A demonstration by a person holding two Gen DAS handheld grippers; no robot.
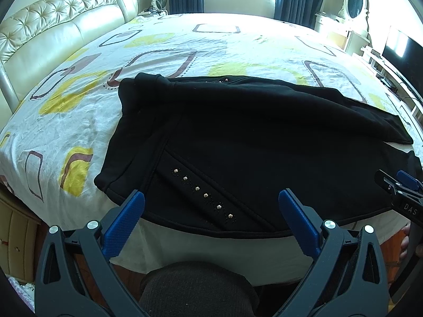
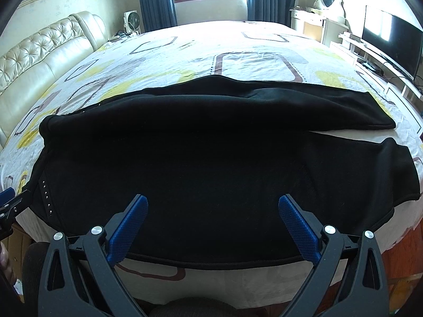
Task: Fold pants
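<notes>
Black fleece pants [image 1: 238, 137] lie flat across the patterned bed [image 1: 79, 111], long axis running left-right, near edge at the bed's front edge just ahead of both claws.
Left claw [image 1: 211, 206] spread wide, empty, over waist/studded-pocket end; right claw [image 2: 212, 211] likewise released, empty, over mid-leg, nearer the cuffs; far leg partly overlaps near one; black cloth swallows seam detail; cuffs warped by fisheye.

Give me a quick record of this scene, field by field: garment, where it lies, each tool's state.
garment: black pants, spread flat, legs side by side
detail: studs near the waist end
surface: bed with patterned sheet
left tool: open, holding nothing, over the near edge
right tool: open, holding nothing, over the near edge
fold: not yet begun
</notes>
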